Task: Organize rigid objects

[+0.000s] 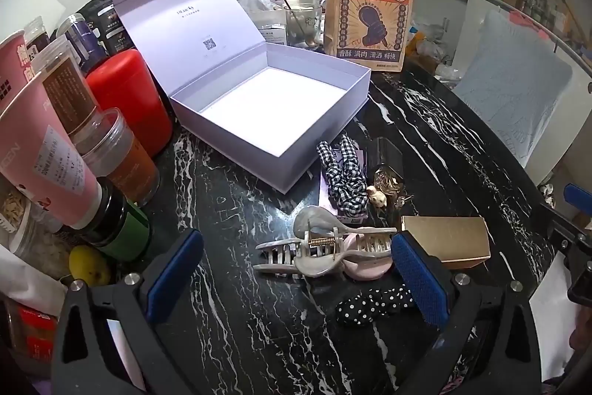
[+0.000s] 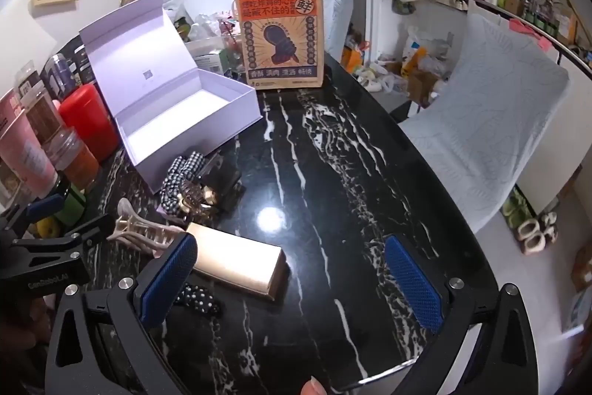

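The paper bag (image 1: pixel 368 14) at the back of the black marble table (image 2: pixel 333 173) carries bold Chinese print; the strip along its bottom reads 香酥 满肉 潇洒 畅快. The white box (image 1: pixel 273 114) stands open with its lid up, a small QR code and faint lettering inside the lid, too small to read. A pink tube (image 1: pixel 40 151) at the left shows letters ending in "EEN".

The left gripper (image 1: pixel 296 269) is spread wide and holds nothing; the grey hair claw (image 1: pixel 318 252) lies between its fingers on the table, with a gold box (image 1: pixel 447 239) just beside the right pad and a checked scrunchie (image 1: pixel 344 173) nearer the white box. A polka-dot scrunchie (image 1: pixel 373 306) lies nearest the camera.

Only the right wrist view shows the bare stretch of table and a chair (image 2: pixel 488 136). There the right gripper (image 2: pixel 292 280) is also wide open and empty, the gold box just by its left pad.
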{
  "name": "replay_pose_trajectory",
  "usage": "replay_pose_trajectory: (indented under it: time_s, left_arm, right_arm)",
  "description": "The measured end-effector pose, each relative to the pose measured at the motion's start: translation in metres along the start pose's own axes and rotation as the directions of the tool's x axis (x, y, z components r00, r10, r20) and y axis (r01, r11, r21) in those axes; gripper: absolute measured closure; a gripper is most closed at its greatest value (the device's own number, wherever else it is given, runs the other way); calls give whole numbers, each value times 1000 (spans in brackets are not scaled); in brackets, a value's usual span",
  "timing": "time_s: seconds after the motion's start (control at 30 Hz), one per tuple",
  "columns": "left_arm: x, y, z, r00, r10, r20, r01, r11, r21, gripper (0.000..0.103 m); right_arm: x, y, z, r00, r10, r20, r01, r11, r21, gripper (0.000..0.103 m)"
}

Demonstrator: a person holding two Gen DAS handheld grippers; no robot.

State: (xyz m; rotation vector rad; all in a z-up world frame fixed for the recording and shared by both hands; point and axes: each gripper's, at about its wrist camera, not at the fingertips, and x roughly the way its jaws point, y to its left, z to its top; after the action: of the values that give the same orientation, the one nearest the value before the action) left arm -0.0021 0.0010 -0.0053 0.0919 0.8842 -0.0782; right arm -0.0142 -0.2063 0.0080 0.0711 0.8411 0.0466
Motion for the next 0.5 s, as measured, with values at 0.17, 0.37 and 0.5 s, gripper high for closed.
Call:
replay_pose_trajectory:
  time_s: [0.17, 0.37, 0.5]
  left_arm:
    - [-1, 1, 1, 1000, -3, -2, 3, 1000, -2, 0]
    - [0, 3, 3, 1000, -10, -8, 10, 1000, -11, 0]
    - [0, 3, 3, 1000, -10, -6, 10, 1000, -11, 0]
  right_arm:
    - [2, -1, -1, 1000, -2, -1, 2, 1000, -1, 0]
    - [2, -1, -1, 1000, -3, -1, 3, 1000, -2, 0]
    - [2, -1, -1, 1000, -4, -2, 4, 1000, -2, 0]
